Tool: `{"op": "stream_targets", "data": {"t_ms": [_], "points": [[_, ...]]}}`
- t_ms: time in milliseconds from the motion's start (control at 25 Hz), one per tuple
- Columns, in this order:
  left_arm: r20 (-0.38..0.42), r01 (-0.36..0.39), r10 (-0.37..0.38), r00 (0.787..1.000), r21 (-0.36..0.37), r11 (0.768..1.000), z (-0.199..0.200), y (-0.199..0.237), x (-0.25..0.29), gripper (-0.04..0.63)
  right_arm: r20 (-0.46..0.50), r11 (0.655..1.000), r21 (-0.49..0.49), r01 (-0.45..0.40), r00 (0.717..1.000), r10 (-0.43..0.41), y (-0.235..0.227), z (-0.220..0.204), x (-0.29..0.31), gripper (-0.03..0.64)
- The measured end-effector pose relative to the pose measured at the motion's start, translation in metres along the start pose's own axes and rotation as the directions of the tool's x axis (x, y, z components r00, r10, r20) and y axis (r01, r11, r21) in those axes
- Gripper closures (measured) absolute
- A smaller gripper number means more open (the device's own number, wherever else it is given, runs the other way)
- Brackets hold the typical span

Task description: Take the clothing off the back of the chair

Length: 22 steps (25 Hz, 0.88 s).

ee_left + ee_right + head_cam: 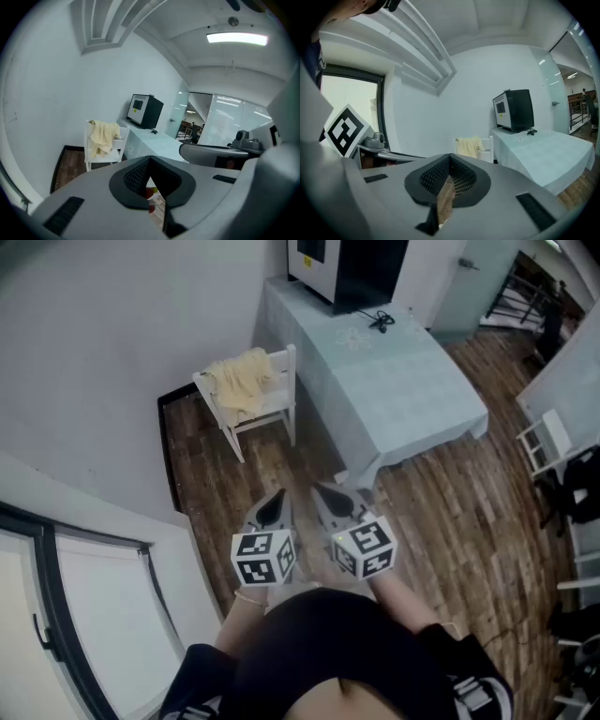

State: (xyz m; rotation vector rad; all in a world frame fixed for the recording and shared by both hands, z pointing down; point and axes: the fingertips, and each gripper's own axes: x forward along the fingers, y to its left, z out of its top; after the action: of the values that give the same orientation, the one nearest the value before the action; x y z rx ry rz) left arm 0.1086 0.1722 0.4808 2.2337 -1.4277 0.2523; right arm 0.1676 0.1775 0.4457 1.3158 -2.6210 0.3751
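Both the left gripper (277,499) and the right gripper (329,493) have their jaws pressed together with nothing between them, held side by side and close to the person's body, low in the head view. At about 11 o'clock from them, well apart, stands a white chair (277,414) against the wall, with the pale yellow clothing (240,381) draped over its back and hanging down toward the seat. At about 1 o'clock is a table (412,390) under a light cloth, just beside the chair, with a black-and-white box (349,268) at its far end.
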Motion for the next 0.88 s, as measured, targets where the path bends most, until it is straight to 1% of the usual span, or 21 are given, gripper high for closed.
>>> {"op": "stream_targets", "data": {"t_ms": [80,200,480,680,880], "points": [[0.001,0.002,-0.002,1.000,0.012,1.000,-0.002,-0.010,-0.008,0.597,0.005,1.000,0.007,0.000,1.000,0.000,0.004,-0.004,-0.012,0.606],[0.009,-0.006,0.006,1.000,0.003,1.000,-0.005,-0.018,-0.017,0.597,0.010,1.000,0.013,-0.001,1.000,0.001,0.007,-0.007,-0.025,0.606],[0.016,-0.044,0.044,0.999,-0.017,0.999,-0.006,-0.017,-0.021,0.597,0.018,1.000,-0.002,-0.016,1.000,0.016,0.009,-0.005,-0.031,0.606],[0.025,-0.067,0.067,0.997,-0.017,0.998,-0.001,-0.010,-0.021,0.597,0.035,0.995,0.090,-0.031,0.999,0.028,0.004,-0.001,-0.023,0.604],[0.008,-0.076,0.076,0.997,-0.024,0.997,-0.001,0.004,-0.018,0.597,0.021,0.996,0.076,-0.044,0.999,0.043,0.010,0.000,-0.009,0.604]]}}
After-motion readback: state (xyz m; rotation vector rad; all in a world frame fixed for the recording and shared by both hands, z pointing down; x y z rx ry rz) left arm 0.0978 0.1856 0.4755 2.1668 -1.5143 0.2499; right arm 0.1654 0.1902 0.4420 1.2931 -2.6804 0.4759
